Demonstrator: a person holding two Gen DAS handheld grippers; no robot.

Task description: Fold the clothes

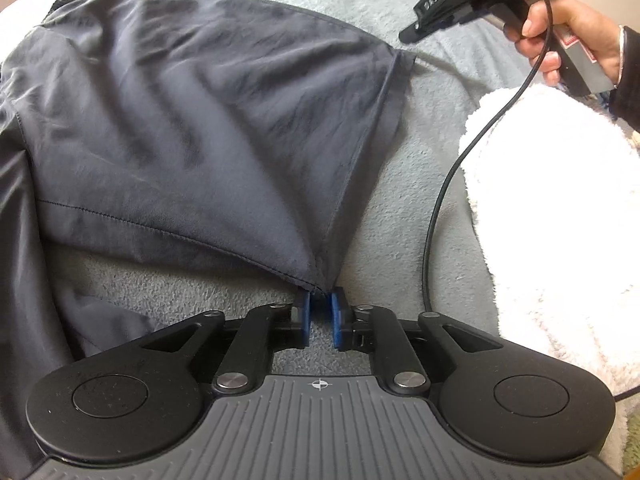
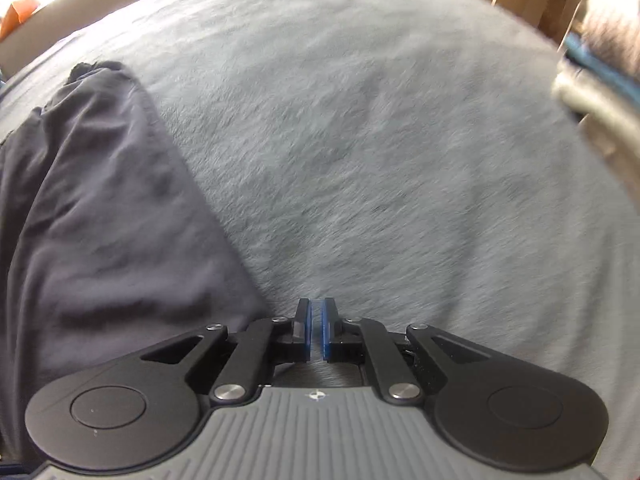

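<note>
From the left wrist, the left gripper (image 1: 320, 312) stands slightly parted at the corner of the dark grey smooth-fabric garment (image 1: 192, 120) spread on the grey fleecy blanket (image 1: 420, 184) — from the right wrist, the right gripper (image 2: 316, 330) is closed, empty, the garment to its left.

Garment (image 1: 180, 120): dark grey woven cloth, thin, smooth, faint sheen, stitched hems. Blanket (image 2: 380, 140): grey fleece, matt, short nap. Throw (image 1: 560, 240): white, fluffy pile. Left gripper (image 1: 320, 312): matt black plastic, ribbed grey body, blue rubbery pads, polished metal pivots. Cable (image 1: 440, 200): glossy black.
</note>
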